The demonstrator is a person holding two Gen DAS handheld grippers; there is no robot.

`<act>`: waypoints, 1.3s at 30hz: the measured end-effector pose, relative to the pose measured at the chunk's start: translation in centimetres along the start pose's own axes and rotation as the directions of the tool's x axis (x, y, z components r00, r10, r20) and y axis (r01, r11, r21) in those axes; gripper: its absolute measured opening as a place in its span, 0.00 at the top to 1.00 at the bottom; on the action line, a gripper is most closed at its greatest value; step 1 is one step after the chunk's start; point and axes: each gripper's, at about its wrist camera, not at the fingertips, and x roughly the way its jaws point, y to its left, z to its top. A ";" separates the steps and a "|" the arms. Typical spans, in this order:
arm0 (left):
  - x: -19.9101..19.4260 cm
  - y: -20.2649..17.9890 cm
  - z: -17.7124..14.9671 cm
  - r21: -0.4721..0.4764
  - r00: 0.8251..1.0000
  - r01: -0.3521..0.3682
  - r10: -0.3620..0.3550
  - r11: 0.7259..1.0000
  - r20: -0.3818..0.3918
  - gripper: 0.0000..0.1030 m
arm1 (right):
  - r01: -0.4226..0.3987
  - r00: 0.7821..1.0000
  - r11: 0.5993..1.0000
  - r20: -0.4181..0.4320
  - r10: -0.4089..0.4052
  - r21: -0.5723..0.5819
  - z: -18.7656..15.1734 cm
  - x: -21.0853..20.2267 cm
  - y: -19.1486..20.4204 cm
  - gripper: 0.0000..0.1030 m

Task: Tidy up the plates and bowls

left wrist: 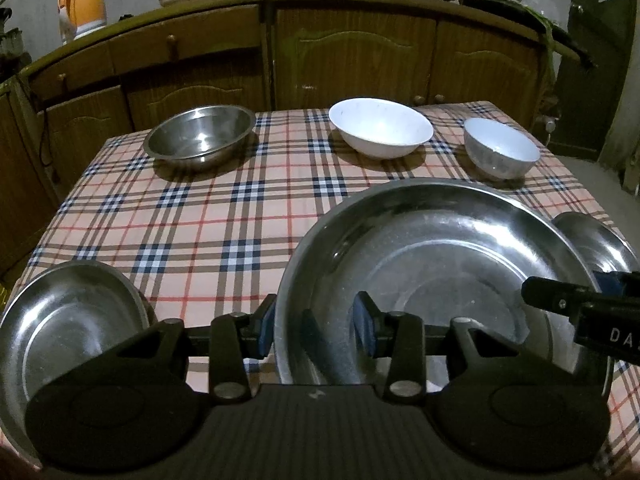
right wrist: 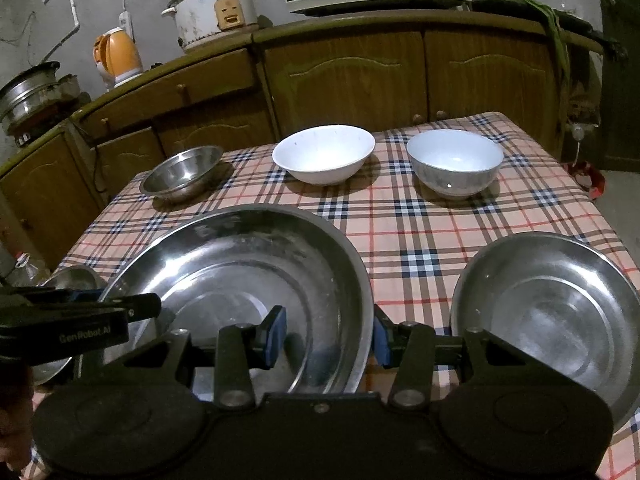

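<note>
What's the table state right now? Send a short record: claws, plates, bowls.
left claw: open, astride big plate's left rim
right claw: open, astride big plate's right rim
big plate: steel, near middle, empty
left plate: steel, beside big plate
right plate: steel, beside big plate
far row, apart: steel bowl, white bowl, small bowl

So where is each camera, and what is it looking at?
Left wrist: on the left gripper, looking down across the checked table; its fingers straddle the big steel plate's left rim, and the right gripper pokes in.
Right wrist: on the right gripper, facing the same way; its fingers straddle that plate's right rim, and the left gripper pokes in.
Both see: the steel bowl, big white bowl, small white bowl and cupboards behind.
</note>
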 end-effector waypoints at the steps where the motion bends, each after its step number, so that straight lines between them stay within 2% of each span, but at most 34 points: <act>1: 0.1 0.0 0.0 0.000 1.000 -0.001 0.001 1.000 -0.001 0.60 | 0.000 1.000 1.000 -0.002 0.000 0.001 0.0 0.2 0.0 0.46; 39: 5.1 -0.8 0.9 -0.001 0.998 -0.031 0.031 1.000 -0.058 0.59 | 0.046 0.998 0.999 -0.048 -0.047 -0.014 1.1 6.5 -1.4 0.46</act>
